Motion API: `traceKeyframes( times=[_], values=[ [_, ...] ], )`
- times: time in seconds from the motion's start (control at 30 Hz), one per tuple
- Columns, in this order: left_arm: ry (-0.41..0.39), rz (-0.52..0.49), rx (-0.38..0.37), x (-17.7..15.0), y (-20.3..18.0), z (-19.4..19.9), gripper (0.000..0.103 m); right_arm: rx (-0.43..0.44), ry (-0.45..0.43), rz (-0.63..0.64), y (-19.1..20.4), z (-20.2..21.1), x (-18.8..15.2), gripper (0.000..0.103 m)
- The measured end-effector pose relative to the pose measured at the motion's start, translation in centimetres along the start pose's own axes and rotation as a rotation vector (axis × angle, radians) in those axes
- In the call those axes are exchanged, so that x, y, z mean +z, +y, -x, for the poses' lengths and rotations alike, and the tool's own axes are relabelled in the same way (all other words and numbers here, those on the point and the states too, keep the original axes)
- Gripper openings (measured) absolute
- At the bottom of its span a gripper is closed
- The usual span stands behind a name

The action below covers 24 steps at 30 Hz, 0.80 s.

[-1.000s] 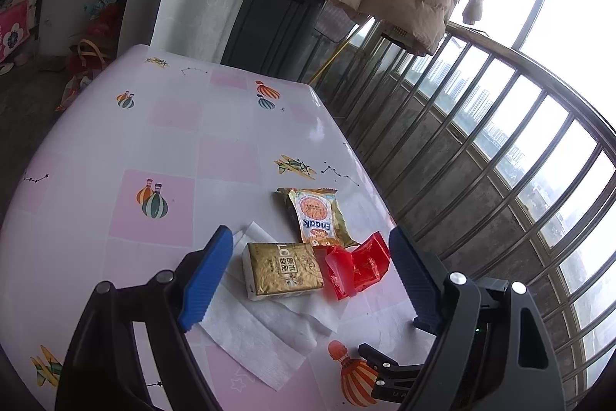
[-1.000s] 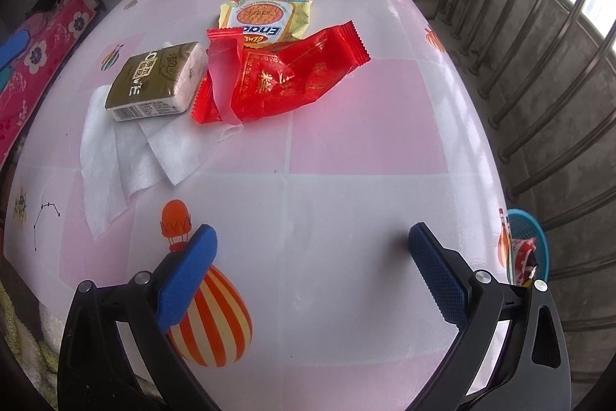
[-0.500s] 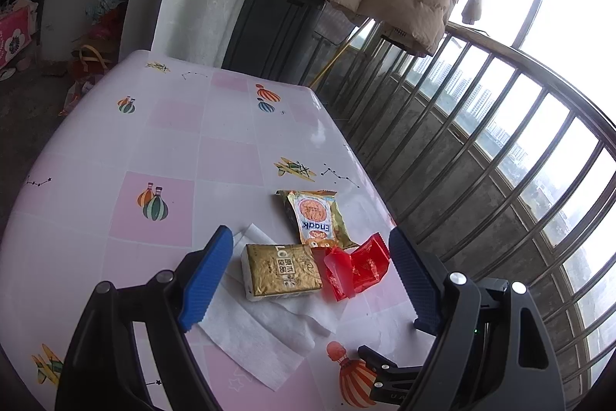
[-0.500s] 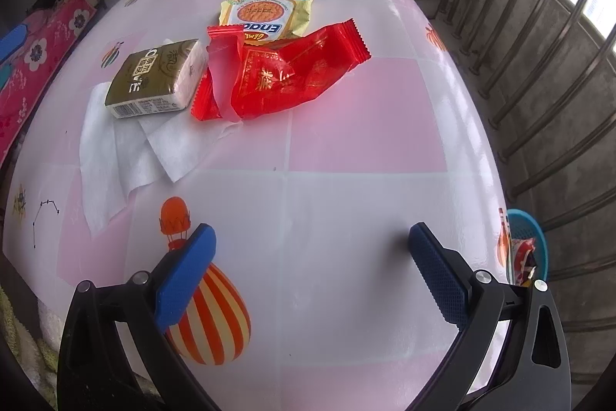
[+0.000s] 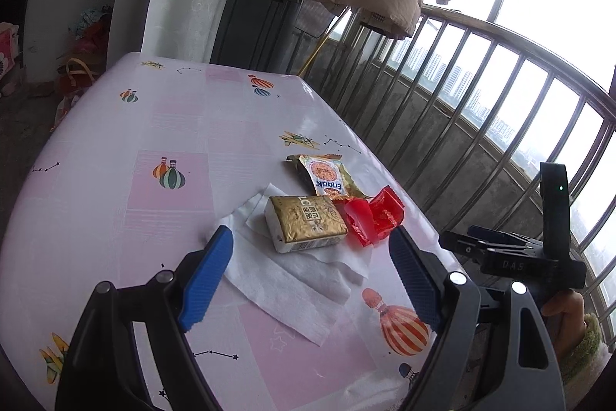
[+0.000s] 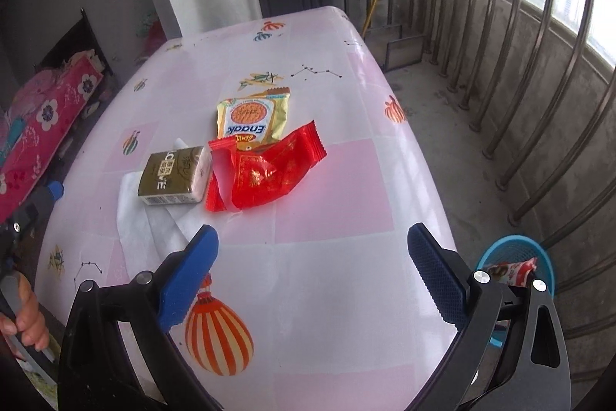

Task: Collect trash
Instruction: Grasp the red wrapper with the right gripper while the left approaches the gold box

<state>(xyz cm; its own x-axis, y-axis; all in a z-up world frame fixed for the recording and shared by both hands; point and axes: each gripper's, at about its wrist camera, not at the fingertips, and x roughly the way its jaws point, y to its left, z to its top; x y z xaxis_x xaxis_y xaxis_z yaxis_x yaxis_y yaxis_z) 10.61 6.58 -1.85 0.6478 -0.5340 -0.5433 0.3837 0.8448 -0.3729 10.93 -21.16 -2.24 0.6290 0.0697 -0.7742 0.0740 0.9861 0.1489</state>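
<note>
Both grippers, left (image 5: 312, 276) and right (image 6: 312, 280), are hovering with jaws gaping empty over the worktop (image 6: 327, 295), where a red wrapper (image 6: 265, 172), Enaak packet (image 6: 252, 120), gold tissue pack (image 6: 175, 174) and white tissues (image 5: 292, 280) are lying clustered together.

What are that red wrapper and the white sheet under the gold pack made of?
The red wrapper looks like thin glossy plastic film: translucent, crinkled, with crimped ends. The white sheet looks like soft matte tissue paper, limp and creased, though it could be a wipe.
</note>
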Motion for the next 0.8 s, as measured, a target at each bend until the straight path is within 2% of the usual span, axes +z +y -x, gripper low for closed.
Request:
traceKeyframes(
  times=[0.13,0.33,0.43,0.67,0.8],
  values=[
    [-0.023,0.013,-0.021,0.0,0.7,0.0,0.081,0.09,0.0,-0.088,-0.9,-1.0,1.3,0.085],
    [0.01,0.06,-0.048,1.0,1.4,-2.0,0.081,0.141,0.024,-0.173,-2.0,-3.6,2.4,0.074],
    [0.041,0.092,-0.063,1.4,1.4,-3.4,0.074,0.148,0.04,-0.2,-2.3,-4.7,2.5,0.068],
    [0.115,0.15,-0.09,1.8,2.2,-6.1,0.05,0.173,0.062,-0.254,-3.2,-6.6,2.8,0.054],
    [0.16,0.172,-0.081,1.7,2.5,-7.4,0.042,0.184,0.068,-0.256,-3.5,-7.3,3.0,0.049]
  ],
)
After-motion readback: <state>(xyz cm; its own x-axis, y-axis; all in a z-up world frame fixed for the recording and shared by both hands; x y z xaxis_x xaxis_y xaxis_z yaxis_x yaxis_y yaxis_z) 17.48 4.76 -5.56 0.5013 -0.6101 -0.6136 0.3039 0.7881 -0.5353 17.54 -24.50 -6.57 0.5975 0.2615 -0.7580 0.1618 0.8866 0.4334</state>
